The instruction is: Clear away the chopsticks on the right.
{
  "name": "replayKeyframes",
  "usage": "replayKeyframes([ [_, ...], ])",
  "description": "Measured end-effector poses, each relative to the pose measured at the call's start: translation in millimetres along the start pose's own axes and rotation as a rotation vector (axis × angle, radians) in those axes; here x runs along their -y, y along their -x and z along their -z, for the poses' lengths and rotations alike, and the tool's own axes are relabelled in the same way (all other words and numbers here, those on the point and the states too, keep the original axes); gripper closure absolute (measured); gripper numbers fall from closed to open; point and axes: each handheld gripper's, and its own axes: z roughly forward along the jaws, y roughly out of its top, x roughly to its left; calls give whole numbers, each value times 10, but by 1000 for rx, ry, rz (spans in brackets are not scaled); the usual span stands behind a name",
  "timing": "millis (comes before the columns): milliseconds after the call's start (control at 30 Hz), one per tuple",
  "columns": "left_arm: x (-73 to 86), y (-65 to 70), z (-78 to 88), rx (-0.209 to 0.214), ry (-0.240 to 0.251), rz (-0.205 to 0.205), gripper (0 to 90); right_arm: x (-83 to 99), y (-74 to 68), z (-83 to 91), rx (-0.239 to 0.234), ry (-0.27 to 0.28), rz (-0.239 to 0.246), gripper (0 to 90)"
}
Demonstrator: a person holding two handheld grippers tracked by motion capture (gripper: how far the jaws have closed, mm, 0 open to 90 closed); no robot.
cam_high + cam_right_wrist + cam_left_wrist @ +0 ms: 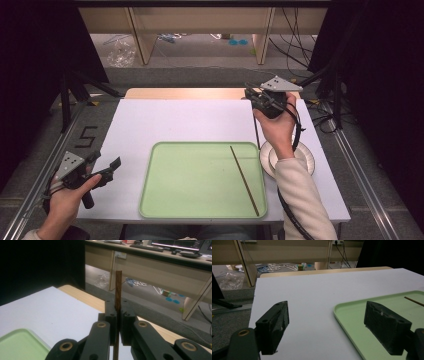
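In right gripper view: right gripper [117, 325] pinches chopstick [118, 290].

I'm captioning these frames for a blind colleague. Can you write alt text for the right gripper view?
The right gripper is shut on a thin brown chopstick, which stands upright between its black jaws. Below left lie the white table and a corner of a green tray.

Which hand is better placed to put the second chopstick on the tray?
Right: the right gripper is shut on a chopstick, above the table's far right. The left gripper is open, holding nothing, left of the tray.
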Motion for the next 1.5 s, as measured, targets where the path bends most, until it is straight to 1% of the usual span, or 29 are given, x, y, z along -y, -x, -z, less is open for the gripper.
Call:
replayKeyframes([
  [67, 0, 0, 0, 0, 2, 0, 202, -3, -4, 1, -7, 7, -17, 878],
  [133, -1, 1, 0, 0, 0, 0, 202, -3, -5, -3, -8, 3, -19, 878],
  [167, 0, 2, -2, 0, 0, 1, 202, -1, -11, -11, -20, 11, -31, 878],
  [267, 0, 0, -1, 0, 1, 1, 202, 1, -21, -16, -28, 7, -39, 878],
  [300, 0, 0, -1, 1, 1, 0, 202, 4, -37, -22, -36, 0, -55, 878],
  [367, 1, 0, -2, 1, 1, 2, 202, 4, -35, -29, -32, 7, -53, 878],
  [400, 1, 0, -2, 0, 0, 2, 202, 4, -36, -31, -37, 10, -60, 878],
  [600, 0, -1, -1, 0, 1, 1, 202, 13, -49, -41, -43, -8, -75, 878],
  [633, 1, -1, -1, 1, 2, 0, 202, 16, -55, -45, -45, -22, -82, 878],
  [733, 2, 1, -2, 0, 0, 3, 202, 18, -59, -52, -50, -26, -92, 878],
  [767, 1, 0, -2, 0, -1, 2, 203, 21, -63, -57, -58, -42, -101, 878],
  [800, 2, 0, -3, 0, 0, 2, 203, 24, -65, -62, -62, -43, -111, 878],
  [833, 2, 0, -3, 0, -1, 2, 203, 28, -60, -72, -60, -41, -102, 878],
  [900, 1, -1, -2, -1, 0, 1, 203, 32, -73, -79, -70, -58, -126, 878],
  [1000, 2, -1, -2, 0, 0, 1, 203, 40, -78, -87, -71, -74, -127, 878],
  [1033, 2, -1, -1, 0, -1, 1, 203, 43, -87, -94, -74, -85, -138, 878],
  [1067, 2, -2, -2, 0, 0, 1, 203, 49, -85, -101, -69, -86, -128, 878],
  [1100, 2, -2, -2, 0, 0, 1, 203, 49, -85, -101, -69, -86, -128, 878],
  [1133, 2, -1, -2, 0, 0, 2, 203, 51, -92, -105, -71, -100, -142, 878],
  [1200, 2, -1, -2, 0, -1, 2, 203, 62, -83, -113, -64, -106, -124, 878],
  [1233, 1, -2, -1, 0, 1, 0, 203, 67, -83, -120, -68, -108, -129, 878],
  [1333, 2, -1, -1, -1, -1, 1, 203, 75, -88, -126, -67, -137, -146, 878],
  [1367, 2, -1, -1, -1, -1, 1, 203, 75, -88, -126, -67, -137, -146, 878],
  [1400, 1, -2, -1, 0, 1, 0, 203, 77, -95, -131, -72, -153, -165, 878],
  [1433, 1, -2, -1, 0, 1, 0, 203, 77, -95, -131, -72, -153, -165, 878],
  [1500, 1, -3, -2, -1, 1, 0, 203, 84, -95, -140, -70, -174, -169, 878],
])
